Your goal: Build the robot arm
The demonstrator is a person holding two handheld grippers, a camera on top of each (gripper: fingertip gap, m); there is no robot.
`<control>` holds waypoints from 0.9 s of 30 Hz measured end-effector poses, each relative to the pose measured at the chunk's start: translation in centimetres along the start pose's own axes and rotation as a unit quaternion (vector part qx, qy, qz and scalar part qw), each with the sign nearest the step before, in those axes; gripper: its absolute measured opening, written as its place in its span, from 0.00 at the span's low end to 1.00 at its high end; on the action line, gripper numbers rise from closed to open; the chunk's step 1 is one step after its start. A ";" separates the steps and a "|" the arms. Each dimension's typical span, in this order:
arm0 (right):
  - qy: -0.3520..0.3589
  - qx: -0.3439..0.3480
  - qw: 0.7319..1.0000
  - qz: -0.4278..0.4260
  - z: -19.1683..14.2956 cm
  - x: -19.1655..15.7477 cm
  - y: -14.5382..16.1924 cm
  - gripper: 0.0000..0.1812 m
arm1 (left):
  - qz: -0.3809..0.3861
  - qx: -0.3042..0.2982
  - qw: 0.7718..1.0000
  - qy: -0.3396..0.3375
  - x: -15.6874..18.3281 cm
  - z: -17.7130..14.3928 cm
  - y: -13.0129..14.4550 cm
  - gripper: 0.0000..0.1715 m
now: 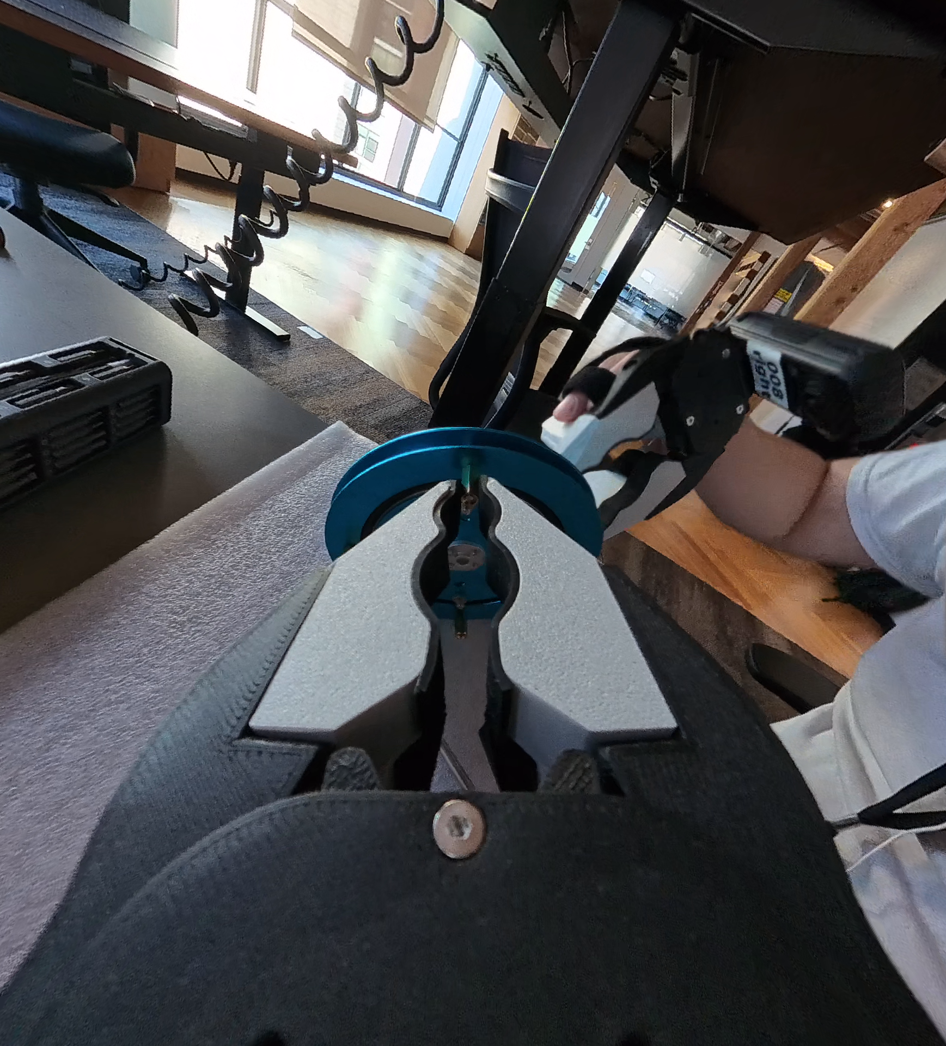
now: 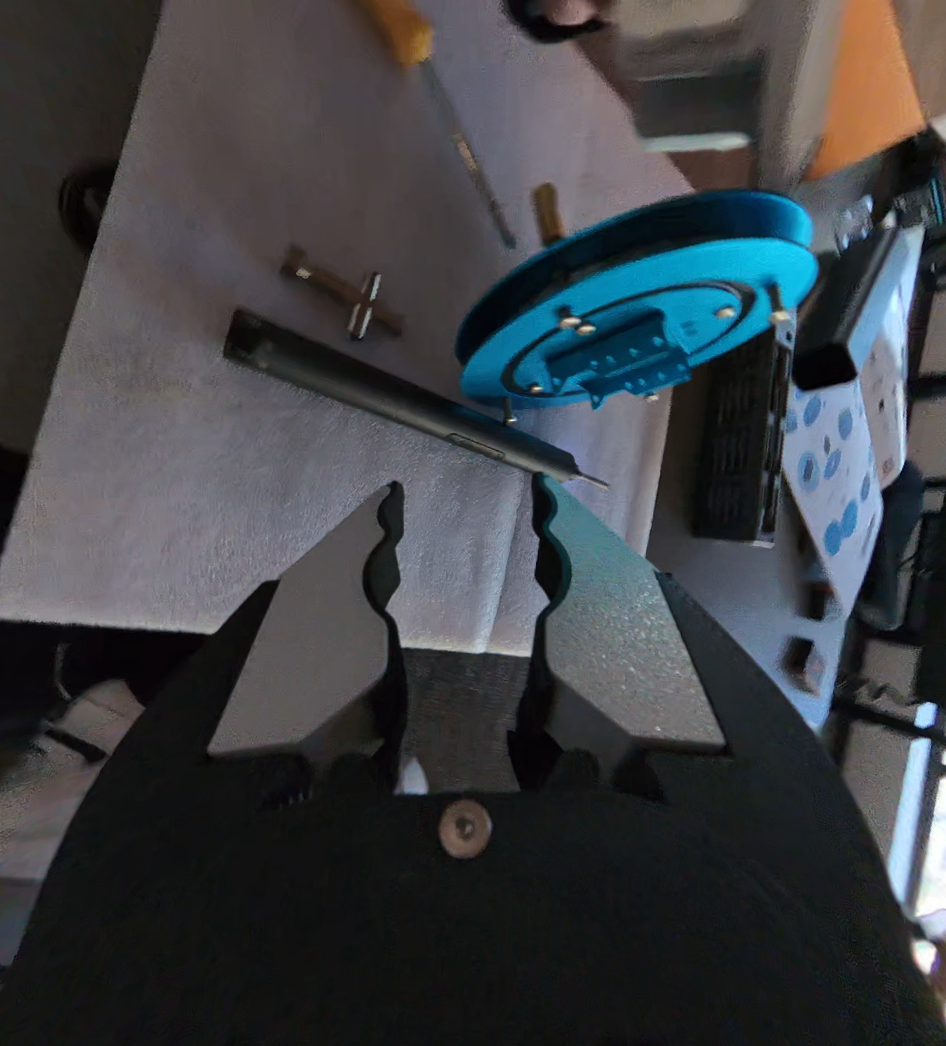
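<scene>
A blue metal disc assembly with small screws and a blue bracket stands tilted over a white foam mat. My left gripper is shut on it, its grey fingertips pinching a small post at the disc's middle, with the bracket showing through the finger gap. In the right wrist view the disc is up and to the right. My right gripper is open and empty over the mat's near edge. Its right fingertip is close to the tip of a black pen-shaped screwdriver lying on the mat. The right gripper also shows in the left wrist view, beyond the disc.
A yellow-handled screwdriver, a brass cross-shaped part and a brass cylinder lie on the mat. A black bit case sits on the dark table beside the mat, near a printed sheet. A person's arm is at the right. My right fingertips sit around 12 cm from my left ones. The yellow-handled screwdriver is about 15 cm from both grippers' fingertips.
</scene>
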State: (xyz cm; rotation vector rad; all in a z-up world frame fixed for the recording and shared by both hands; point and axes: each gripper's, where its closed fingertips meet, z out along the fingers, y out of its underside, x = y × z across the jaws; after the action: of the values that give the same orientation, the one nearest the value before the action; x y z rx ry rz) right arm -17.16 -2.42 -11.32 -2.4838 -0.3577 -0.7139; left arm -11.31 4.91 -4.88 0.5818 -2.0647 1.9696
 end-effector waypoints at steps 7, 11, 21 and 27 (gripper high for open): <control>-0.081 -0.029 0.967 -0.238 2.0 0.1 -0.3 0.20 | 0.021 -0.008 1.000 0.005 0.2 0.0 0.0 0.02; -0.128 -0.020 0.933 -0.337 3.1 -0.9 -1.1 0.17 | 0.030 -0.012 0.999 0.004 0.2 -0.1 0.1 0.02; -0.172 -0.079 0.885 -0.426 3.8 -1.3 0.0 0.09 | 0.034 -0.013 0.999 0.002 0.0 -0.2 0.1 0.02; -0.130 -0.036 0.932 -0.336 3.5 -1.1 -0.2 0.09 | 0.032 -0.014 0.999 0.006 0.0 -0.2 0.1 0.02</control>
State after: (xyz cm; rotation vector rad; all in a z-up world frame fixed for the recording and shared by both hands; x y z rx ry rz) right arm -16.70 -0.38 -14.40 -2.5199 -1.3452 -0.6480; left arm -11.36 5.16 -4.99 0.5038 -2.1250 1.9695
